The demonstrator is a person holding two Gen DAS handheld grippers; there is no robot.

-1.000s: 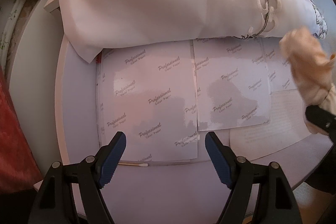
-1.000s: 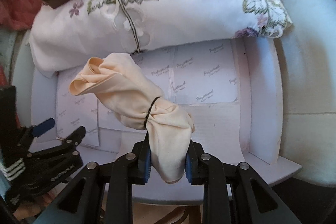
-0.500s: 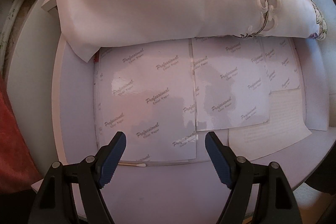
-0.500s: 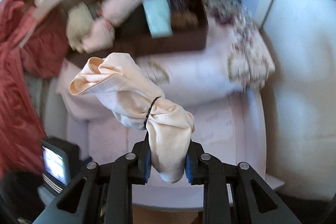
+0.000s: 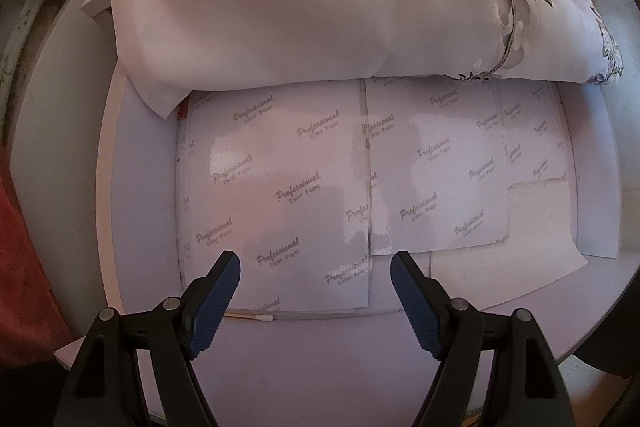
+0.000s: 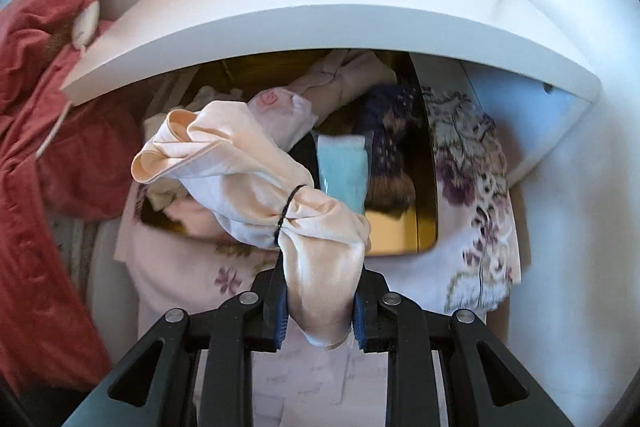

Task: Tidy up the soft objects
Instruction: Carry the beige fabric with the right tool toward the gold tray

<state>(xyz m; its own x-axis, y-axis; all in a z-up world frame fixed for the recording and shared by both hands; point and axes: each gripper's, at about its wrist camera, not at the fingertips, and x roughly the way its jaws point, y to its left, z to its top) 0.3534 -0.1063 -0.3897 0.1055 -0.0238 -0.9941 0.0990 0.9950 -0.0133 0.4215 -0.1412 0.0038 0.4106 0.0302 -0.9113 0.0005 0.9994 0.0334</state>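
My right gripper (image 6: 320, 301) is shut on a peach cloth bundle (image 6: 256, 179) tied with a black band, held up in front of a brown box (image 6: 404, 231) holding several folded soft items. The box rests on a folded white floral cloth (image 6: 476, 211), which also shows in the left wrist view (image 5: 304, 3). My left gripper (image 5: 316, 291) is open and empty, low over a white shelf (image 5: 132, 227) lined with glossy paper sheets (image 5: 280, 187).
A white shelf board (image 6: 320, 27) overhangs the box. Red fabric (image 6: 36, 147) hangs at the left in the right wrist view and shows at the left wrist view's edge (image 5: 24, 267). A cotton swab (image 5: 252, 317) lies near the shelf's front edge.
My right gripper has lifted the peach bundle from the papered shelf up to the brown box's level. The bundle has left the left wrist view. My left gripper has hardly moved.
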